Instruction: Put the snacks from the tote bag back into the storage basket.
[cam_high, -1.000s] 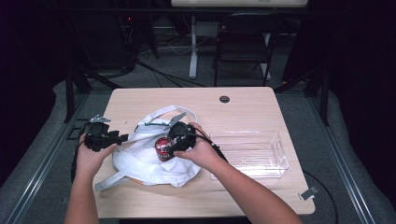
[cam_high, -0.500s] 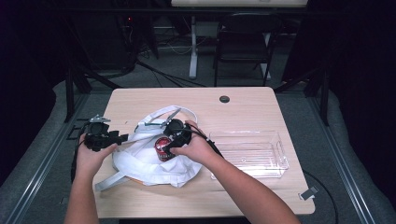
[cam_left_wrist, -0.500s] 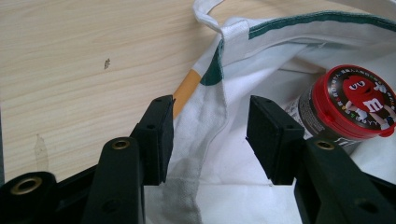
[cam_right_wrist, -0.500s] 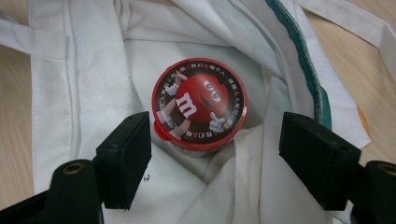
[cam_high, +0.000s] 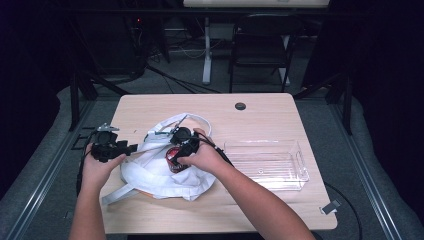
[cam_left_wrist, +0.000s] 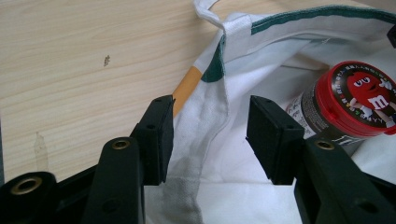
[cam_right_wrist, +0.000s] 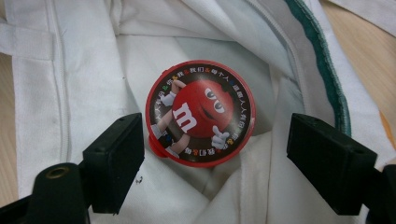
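A: Where does the candy can (cam_right_wrist: 201, 113) sit right now?

B: Inside the mouth of the white tote bag (cam_high: 150, 172), which lies on the left half of the desk (cam_high: 260, 125), nearer the front edge than the back. The can's red lid faces the right gripper (cam_high: 186, 145), and cloth is bunched all round its body.

A: And the 2 grippers?

B: The right one is spread wide, its jaws standing to either side of the lid with clear gaps, holding nothing. The left gripper (cam_high: 107, 148) is by the desk's left edge. Its jaws are parted about the bag's rim with the cloth running between them, but I see no pinch, so I judge it is not gripping.

A: What could go wrong, then?

B: With the rim not clamped, the bag mouth may sag or slide when the right jaws push in. They could also close on a fold of fabric along with the can, so cloth comes up with it, or the round can may slip between the pads.

A: Anything else at risk?

B: The clear plastic tray (cam_high: 295, 172) sits on the right half of the desk, well apart. A handle (cam_high: 197, 119) loops toward the back edge and might snag the right gripper's cable.
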